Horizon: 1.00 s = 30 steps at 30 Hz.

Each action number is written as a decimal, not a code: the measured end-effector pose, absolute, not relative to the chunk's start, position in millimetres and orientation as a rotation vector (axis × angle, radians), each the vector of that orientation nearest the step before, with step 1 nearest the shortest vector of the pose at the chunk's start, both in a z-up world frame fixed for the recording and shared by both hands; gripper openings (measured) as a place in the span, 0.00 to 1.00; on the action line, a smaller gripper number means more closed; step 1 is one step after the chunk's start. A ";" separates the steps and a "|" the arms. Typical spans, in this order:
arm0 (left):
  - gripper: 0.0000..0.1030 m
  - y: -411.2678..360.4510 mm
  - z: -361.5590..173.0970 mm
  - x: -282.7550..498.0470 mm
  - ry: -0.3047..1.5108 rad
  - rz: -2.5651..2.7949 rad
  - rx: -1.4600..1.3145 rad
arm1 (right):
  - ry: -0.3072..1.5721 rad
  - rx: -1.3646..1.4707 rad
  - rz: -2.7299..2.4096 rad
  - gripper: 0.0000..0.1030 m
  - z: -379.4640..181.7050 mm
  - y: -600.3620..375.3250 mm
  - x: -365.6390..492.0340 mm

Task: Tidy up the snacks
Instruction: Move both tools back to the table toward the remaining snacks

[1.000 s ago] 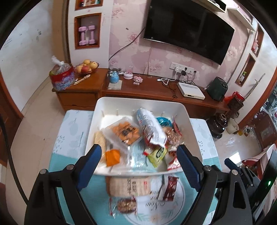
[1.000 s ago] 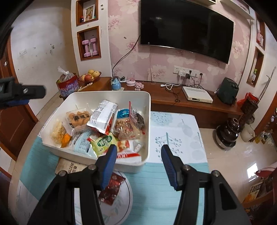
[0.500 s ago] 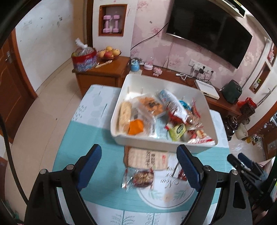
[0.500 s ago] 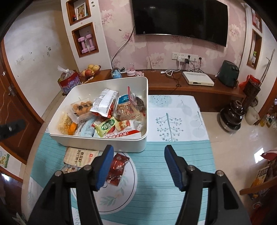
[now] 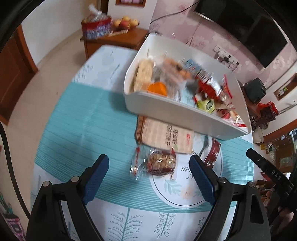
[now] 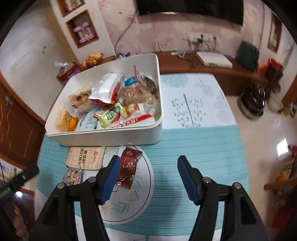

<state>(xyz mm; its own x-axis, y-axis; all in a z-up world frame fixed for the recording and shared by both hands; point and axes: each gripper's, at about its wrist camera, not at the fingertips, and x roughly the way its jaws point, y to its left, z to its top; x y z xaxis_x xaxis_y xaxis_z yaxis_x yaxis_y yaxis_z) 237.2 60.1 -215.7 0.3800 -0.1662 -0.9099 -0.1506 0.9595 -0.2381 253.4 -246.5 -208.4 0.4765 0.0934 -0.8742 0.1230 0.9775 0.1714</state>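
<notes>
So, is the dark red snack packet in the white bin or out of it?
Out: the dark red packet lies flat on the tablecloth, in front of the white bin.

White bin [image 6: 111, 134] smooth plastic; red packet [image 6: 129, 166] glossy foil

This is a living room in a home. A big dark television [image 6: 189, 7] hangs on a wall with pink flowered wallpaper [image 6: 167, 37], and under it a long low wooden cabinet [image 6: 213, 70] runs along the wall. On this cabinet stand a white flat box [image 6: 213, 59] with cables going to wall sockets [image 6: 200, 36], and a dark green appliance [image 6: 247, 54]. At its left end there is a bowl of fruit [image 6: 91, 59]. A niche [image 6: 82, 30] in the white wall holds pink dumbbells [image 6: 83, 34]. The floor is of shining pale tiles [image 6: 263, 133]. The counter has a cloth in white and turquoise with leaf prints [image 6: 194, 144], and a brown wooden door [image 6: 16, 129] is at the left.
</notes>
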 end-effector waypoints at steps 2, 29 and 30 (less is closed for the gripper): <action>0.85 62.4 -228.4 237.2 1.217 -0.016 -0.331 | 1.097 0.267 -0.037 0.62 -215.6 -250.3 255.7; 0.94 49.4 -308.8 259.3 1.439 -0.119 -0.485 | 1.331 0.416 -0.178 0.62 -290.7 -204.0 294.4; 0.94 48.8 -309.9 260.2 1.442 -0.112 -0.482 | 1.331 0.409 -0.183 0.62 -291.3 -201.8 295.9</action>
